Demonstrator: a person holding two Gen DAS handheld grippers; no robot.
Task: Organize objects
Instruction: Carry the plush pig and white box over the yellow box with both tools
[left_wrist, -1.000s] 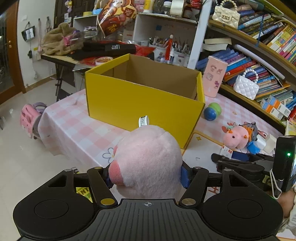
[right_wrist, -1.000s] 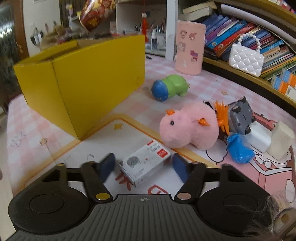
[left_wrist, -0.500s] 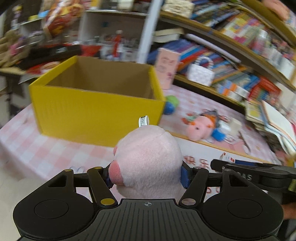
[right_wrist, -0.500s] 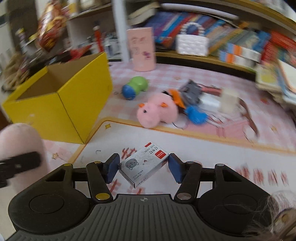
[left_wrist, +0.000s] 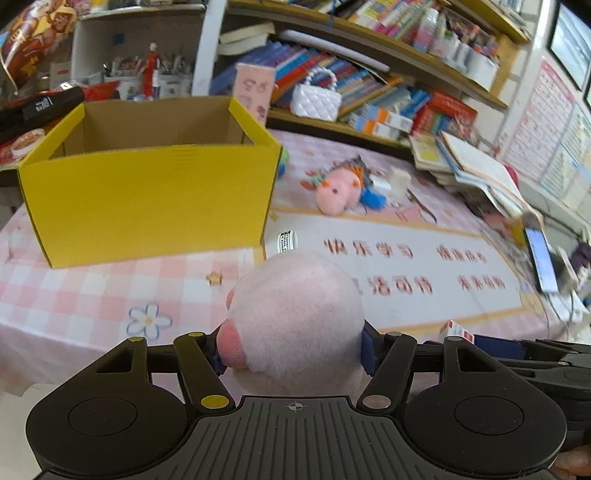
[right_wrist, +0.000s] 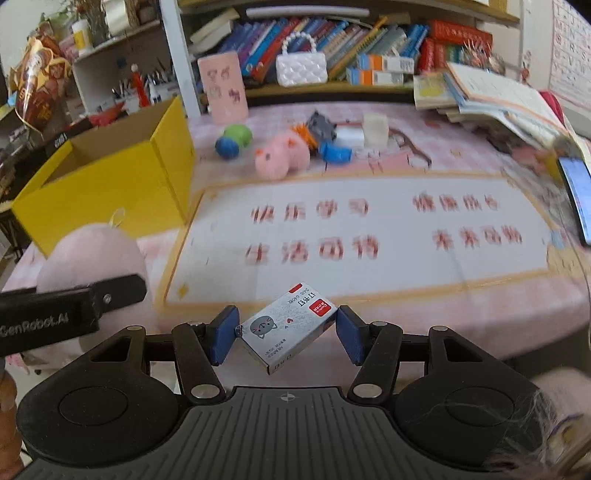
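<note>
Left gripper pinches a pale pink plush toy, pads pressed into both sides, toy filling lower centre of the left wrist view. Right gripper clamps a small silver staple box with a cat face print; the box sits diagonally between the pads, long axis running lower left to upper right, gripped at opposite corners. Looks like a thin hold, could twist out.

Yellow cardboard box is the likely drop spot: open top, inside looks bare as far as visible. In the left view it sits upper left, ahead and slightly left of the plush, long side facing the camera. In the right view the same box is at far left, well off the gripper axis. So the left gripper is nearer and better lined up; it needs to go forward and up over the near wall. The right one has to swing left across the mat.

Still on the table beyond the mat: pink stuffed animal, green and blue toy, other small bits beside them, too blurred to name.
</note>
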